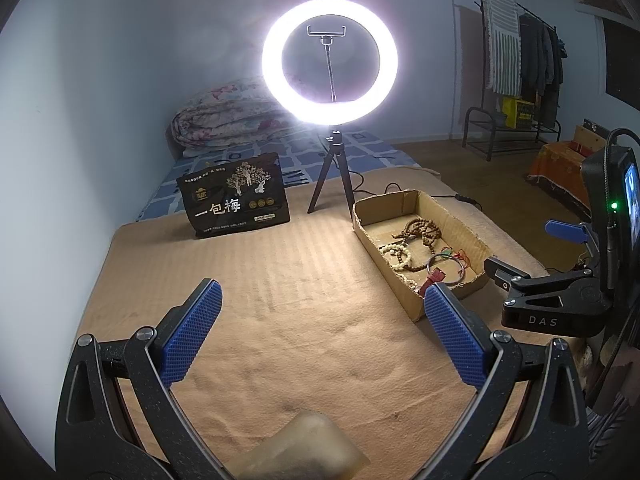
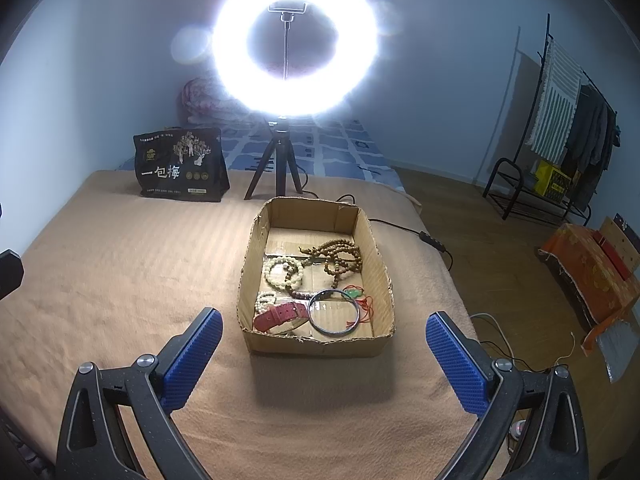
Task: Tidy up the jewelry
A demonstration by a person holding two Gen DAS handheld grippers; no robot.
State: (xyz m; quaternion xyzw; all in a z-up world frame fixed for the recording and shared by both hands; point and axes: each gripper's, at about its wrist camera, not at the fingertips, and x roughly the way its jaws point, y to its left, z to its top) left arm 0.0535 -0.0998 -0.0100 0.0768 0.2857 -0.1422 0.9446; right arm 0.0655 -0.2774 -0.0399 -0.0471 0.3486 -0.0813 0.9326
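Blue pads of our left hand-held gripper [image 1: 322,312] gape empty over the blanket [image 1: 280,280], cardboard box [image 1: 456,220] off right. Our right hand-held gripper [image 2: 324,338], likewise wide, faces the box's tangled jewelry [image 2: 316,276]; we risk hooking several strands together.

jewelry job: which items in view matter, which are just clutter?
Job: box, brown beads, pale beads, bangle, red strap, green pendant.
Clutter: ring light, black bag, quilt, clothes rack.
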